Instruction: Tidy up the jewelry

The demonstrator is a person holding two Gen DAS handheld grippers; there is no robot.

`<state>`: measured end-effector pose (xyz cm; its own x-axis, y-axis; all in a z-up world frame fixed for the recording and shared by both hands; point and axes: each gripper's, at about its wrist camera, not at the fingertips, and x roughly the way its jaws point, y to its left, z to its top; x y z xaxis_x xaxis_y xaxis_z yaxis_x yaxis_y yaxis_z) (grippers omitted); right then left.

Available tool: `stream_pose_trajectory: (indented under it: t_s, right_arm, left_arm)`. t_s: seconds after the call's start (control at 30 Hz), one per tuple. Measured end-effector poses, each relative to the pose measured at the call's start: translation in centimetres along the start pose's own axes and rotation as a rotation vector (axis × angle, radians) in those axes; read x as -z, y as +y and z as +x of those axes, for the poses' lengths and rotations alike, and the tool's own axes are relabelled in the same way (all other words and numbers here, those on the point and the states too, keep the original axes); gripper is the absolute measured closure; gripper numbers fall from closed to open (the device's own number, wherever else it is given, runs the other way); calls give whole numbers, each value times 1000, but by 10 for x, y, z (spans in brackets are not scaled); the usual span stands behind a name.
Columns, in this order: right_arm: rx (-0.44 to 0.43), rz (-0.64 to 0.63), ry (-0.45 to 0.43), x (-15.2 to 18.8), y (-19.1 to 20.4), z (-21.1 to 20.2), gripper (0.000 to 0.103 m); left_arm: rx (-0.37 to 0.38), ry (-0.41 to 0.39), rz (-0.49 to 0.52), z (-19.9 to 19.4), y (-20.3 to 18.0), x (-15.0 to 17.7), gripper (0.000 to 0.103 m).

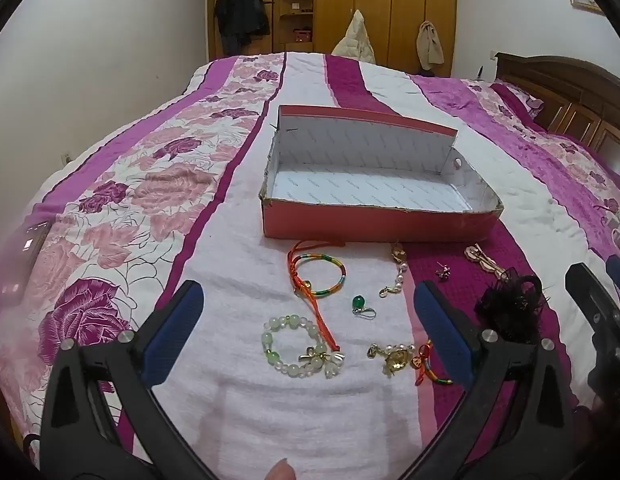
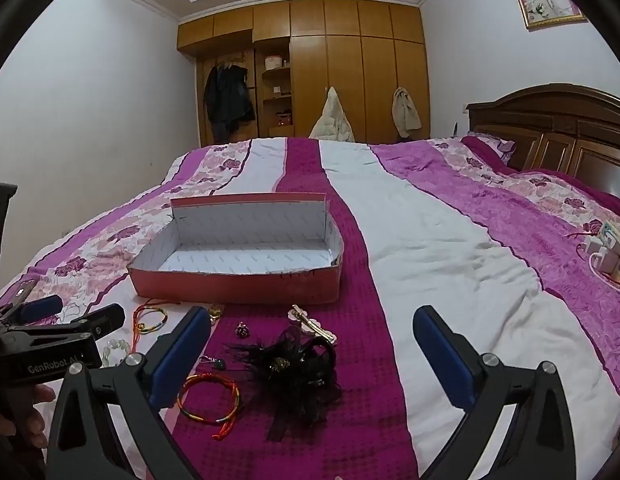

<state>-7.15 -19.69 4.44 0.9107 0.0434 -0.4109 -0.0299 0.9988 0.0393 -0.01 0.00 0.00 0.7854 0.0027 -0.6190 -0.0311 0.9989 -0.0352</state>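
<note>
Nothing is packed yet: the box (image 1: 382, 200) on the bed (image 1: 237, 272) sits empty. Both my jaws gape wide, holding nothing. Next I'd lower my left gripper (image 1: 310, 308) onto the bead bracelet (image 1: 297, 346).

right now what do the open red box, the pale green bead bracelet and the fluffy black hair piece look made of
Open red box: looks like cardboard, matte red outside, white printed lining, frayed and torn rim.
Pale green bead bracelet: translucent glossy beads, maybe jade or glass, with gold-coloured metal charms.
Fluffy black hair piece: seemingly feathers and sheer netting, wispy edges, matte.
</note>
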Motion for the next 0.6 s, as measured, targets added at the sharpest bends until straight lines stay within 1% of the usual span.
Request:
stream_pose_trajectory:
  t_s: [0.33, 0.6]
  right_arm:
    - [7, -9, -5, -2, -1, -3, 0]
    - [7, -10, -2, -2, 1, -2, 0]
  left_arm:
    - [-2, -11, 13, -2, -1, -5, 5]
    - [-4, -23, 13, -5, -1, -3, 5]
